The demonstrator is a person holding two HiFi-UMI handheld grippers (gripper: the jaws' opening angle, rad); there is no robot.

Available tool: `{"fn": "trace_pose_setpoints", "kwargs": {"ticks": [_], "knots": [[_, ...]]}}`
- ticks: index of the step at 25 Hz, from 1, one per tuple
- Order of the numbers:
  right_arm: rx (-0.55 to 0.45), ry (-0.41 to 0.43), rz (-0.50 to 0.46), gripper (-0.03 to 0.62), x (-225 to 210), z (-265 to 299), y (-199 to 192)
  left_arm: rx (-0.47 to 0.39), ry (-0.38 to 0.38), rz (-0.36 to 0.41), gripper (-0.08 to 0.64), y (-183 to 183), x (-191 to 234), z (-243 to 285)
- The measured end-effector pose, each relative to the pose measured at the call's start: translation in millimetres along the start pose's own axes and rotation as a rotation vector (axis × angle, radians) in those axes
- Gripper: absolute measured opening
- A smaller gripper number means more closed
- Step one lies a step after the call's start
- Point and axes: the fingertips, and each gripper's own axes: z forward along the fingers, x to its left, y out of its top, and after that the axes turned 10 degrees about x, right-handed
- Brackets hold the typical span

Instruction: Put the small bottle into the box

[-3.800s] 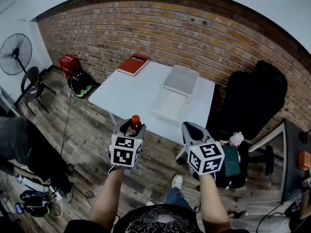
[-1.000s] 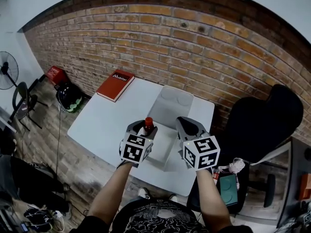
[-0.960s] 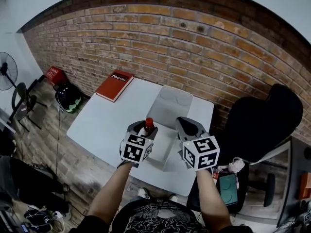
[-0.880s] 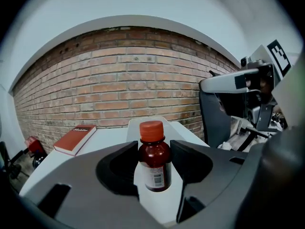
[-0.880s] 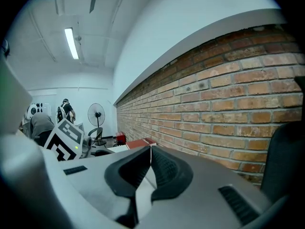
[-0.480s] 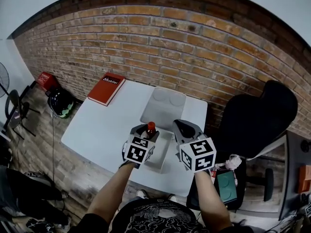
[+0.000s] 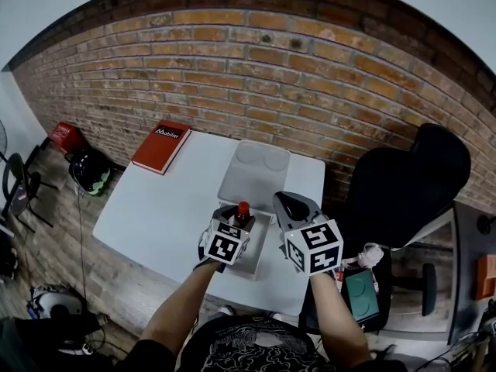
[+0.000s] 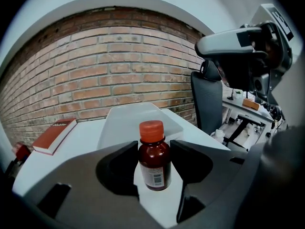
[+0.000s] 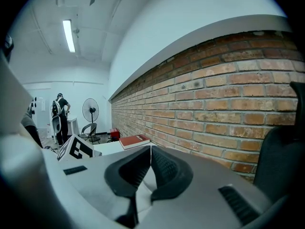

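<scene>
A small brown bottle (image 8: 154, 162) with an orange-red cap (image 7: 243, 208) stands upright between the jaws of my left gripper (image 8: 153, 152), which is shut on it. In the head view the left gripper (image 7: 239, 214) holds the bottle over the near end of the open white box (image 7: 256, 242) on the white table (image 7: 163, 196). The box's lid (image 7: 254, 165) lies open toward the brick wall. My right gripper (image 9: 149, 157) is shut with nothing in it; it hovers just right of the box (image 7: 288, 204).
A red book (image 7: 161, 143) lies at the table's far left corner. A brick wall runs behind the table. A black office chair (image 7: 403, 184) stands to the right, a bag (image 7: 87, 169) on the floor to the left.
The view has closed in on the table. My left gripper has carried the bottle forward, from short of the table to above the near end of the box; the right gripper moved along beside it.
</scene>
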Motion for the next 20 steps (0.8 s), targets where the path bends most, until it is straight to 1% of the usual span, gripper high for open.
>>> {"fn": "trace_pose_setpoints", "kwargs": {"ticks": [6, 8, 10, 18, 20], "knots": [[0.014, -0.005, 0.005, 0.021, -3.5, 3.2, -2.6, 0.040, -0.011, 0.021, 0.227, -13.5, -2.9, 14.3], [0.018, -0.003, 0.004, 0.021, -3.7, 5.1, -3.5, 0.047, -0.012, 0.017, 0.227, -16.6, -1.4, 17.1], [0.020, -0.001, 0.007, 0.021, -4.9, 5.8, -4.7, 0.046, -0.013, 0.015, 0.227, -16.5, -1.6, 18.8], [0.017, -0.001, 0.012, 0.021, -8.2, 7.9, -4.3, 0.028, 0.000, 0.048, 0.227, -12.7, -3.4, 18.7], [0.017, 0.003, 0.012, 0.021, -7.5, 7.9, -4.6, 0.039, 0.003, 0.046, 0.229, -14.1, -3.6, 18.2]]}}
